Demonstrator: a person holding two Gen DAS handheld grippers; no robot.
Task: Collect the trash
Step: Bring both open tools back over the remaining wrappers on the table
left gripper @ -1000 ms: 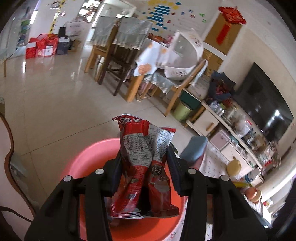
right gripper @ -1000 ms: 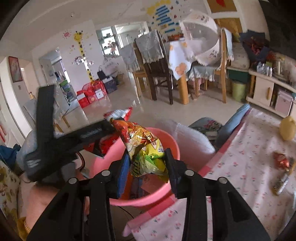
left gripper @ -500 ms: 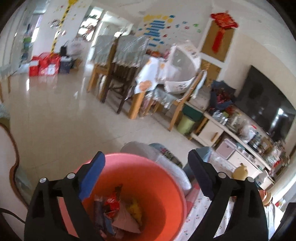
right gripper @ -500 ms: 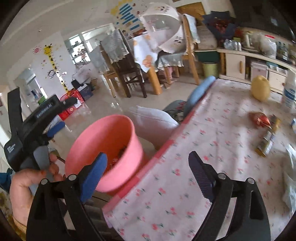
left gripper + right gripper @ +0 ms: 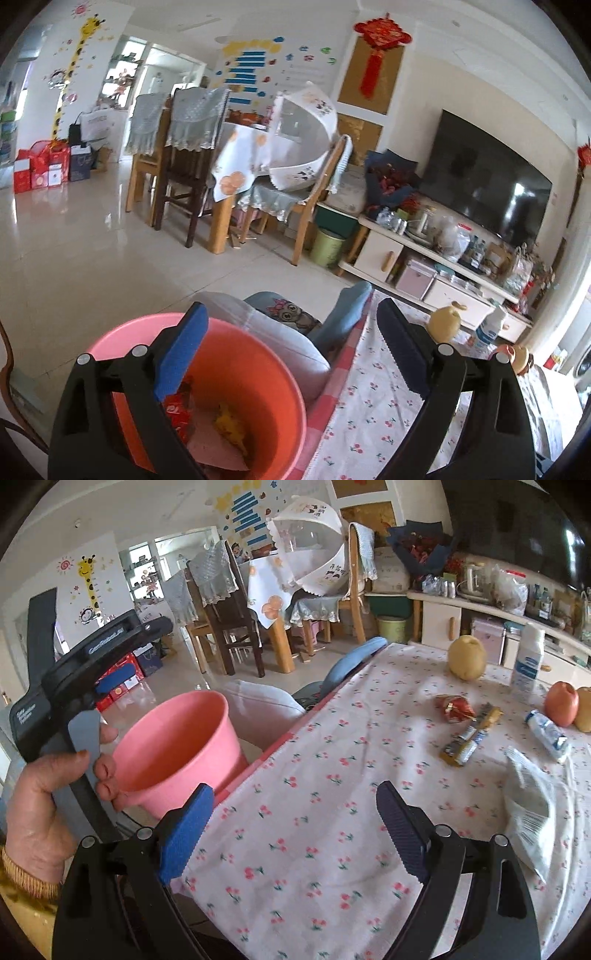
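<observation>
At the far left of the right wrist view, the person's left hand [image 5: 37, 805] holds the left gripper [image 5: 122, 675] by its handle, beside the pink bucket [image 5: 177, 746]. In the left wrist view its jaws stand wide apart with nothing between them, above the bucket, where a red wrapper [image 5: 177, 408] and a yellow wrapper [image 5: 229, 424] lie inside. The bucket stands just beside the edge of the table with the cherry-print cloth [image 5: 314, 812]. The right gripper [image 5: 295, 830] is also wide open and empty, over the cloth. More to the right on the cloth lie a red foil wrapper [image 5: 454, 709], a long snack wrapper [image 5: 471, 738], a small tube [image 5: 546, 734] and a white bag [image 5: 532, 812].
</observation>
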